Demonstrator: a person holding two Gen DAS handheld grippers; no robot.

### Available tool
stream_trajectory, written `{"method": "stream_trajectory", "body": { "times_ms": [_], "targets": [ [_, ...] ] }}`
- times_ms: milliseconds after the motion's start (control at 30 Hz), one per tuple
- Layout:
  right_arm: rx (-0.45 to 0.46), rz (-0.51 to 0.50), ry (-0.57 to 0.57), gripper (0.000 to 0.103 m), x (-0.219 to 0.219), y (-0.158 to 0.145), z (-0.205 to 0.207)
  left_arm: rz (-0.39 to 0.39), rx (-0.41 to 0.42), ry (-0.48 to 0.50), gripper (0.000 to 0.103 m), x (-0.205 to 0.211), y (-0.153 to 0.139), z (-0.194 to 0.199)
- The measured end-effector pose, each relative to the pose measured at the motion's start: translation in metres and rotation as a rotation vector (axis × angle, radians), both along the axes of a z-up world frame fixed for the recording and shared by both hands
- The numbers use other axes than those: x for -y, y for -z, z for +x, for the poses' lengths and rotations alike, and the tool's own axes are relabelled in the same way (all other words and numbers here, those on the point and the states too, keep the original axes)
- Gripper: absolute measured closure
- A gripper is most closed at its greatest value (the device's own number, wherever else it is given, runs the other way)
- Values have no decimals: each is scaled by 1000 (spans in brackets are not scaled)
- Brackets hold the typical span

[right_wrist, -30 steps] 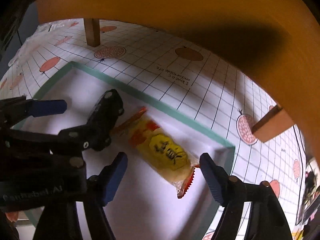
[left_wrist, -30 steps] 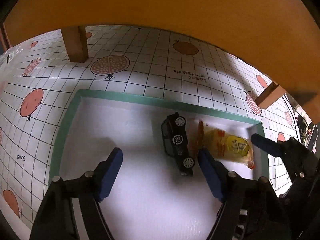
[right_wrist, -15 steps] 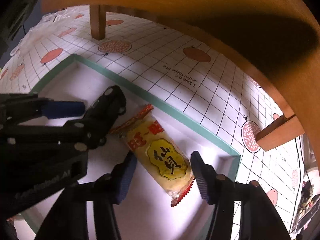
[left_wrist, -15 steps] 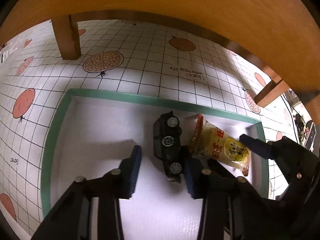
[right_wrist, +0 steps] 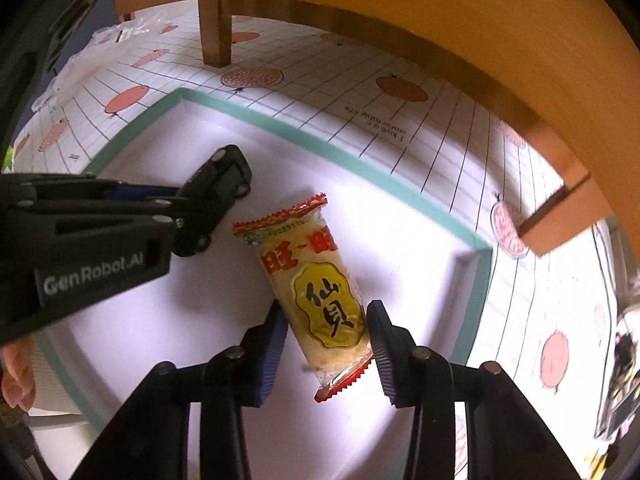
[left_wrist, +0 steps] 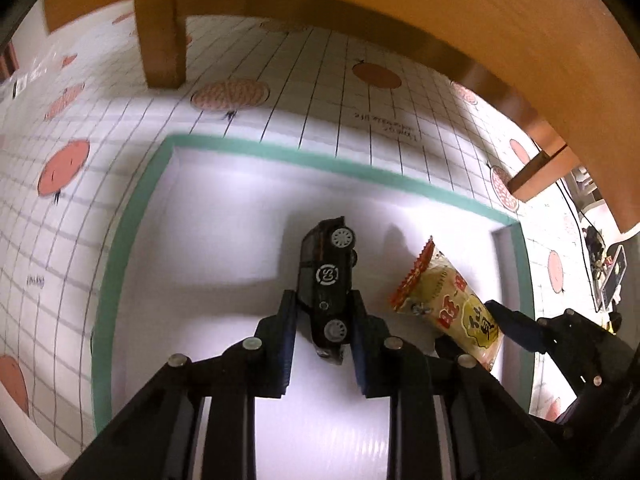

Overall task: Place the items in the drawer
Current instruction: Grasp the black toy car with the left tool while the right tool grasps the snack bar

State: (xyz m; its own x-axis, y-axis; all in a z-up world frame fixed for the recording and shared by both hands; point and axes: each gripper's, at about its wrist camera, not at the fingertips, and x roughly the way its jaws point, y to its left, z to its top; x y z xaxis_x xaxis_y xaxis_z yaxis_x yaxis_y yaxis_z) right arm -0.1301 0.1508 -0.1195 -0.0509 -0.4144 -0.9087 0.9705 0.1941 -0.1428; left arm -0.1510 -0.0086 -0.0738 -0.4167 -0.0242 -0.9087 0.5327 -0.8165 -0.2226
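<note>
Looks like a home table setup: a fruit-print grid tablecloth (left_wrist: pixel 320 92) fills the frame, a wooden shelf (left_wrist: pixel 400 8) arches overhead, and cluttered room odds and ends (left_wrist: pixel 600 264) crowd the right edge.

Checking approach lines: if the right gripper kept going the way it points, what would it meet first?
The snack packet, already between the closing right gripper pads; then probably the white tray floor.
</note>
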Motion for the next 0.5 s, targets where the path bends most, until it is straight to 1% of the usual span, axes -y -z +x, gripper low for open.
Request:
{"method": "stream_trajectory", "body": {
  "times_ms": [100, 267, 367, 500],
  "targets": [
    [31, 15, 43, 60, -6, 1, -2, 4, 19, 5, 78, -5, -1, 10],
    [127, 46, 143, 60, -21, -2, -11, 20, 39, 5, 78, -8, -1, 23],
    [160, 63, 174, 60, -27, -2, -10, 43, 52, -2, 78, -11, -1, 32],
    [181, 69, 190, 60, -32, -2, -9, 58, 59, -3, 78, -15, -1, 34]
  ]
}}
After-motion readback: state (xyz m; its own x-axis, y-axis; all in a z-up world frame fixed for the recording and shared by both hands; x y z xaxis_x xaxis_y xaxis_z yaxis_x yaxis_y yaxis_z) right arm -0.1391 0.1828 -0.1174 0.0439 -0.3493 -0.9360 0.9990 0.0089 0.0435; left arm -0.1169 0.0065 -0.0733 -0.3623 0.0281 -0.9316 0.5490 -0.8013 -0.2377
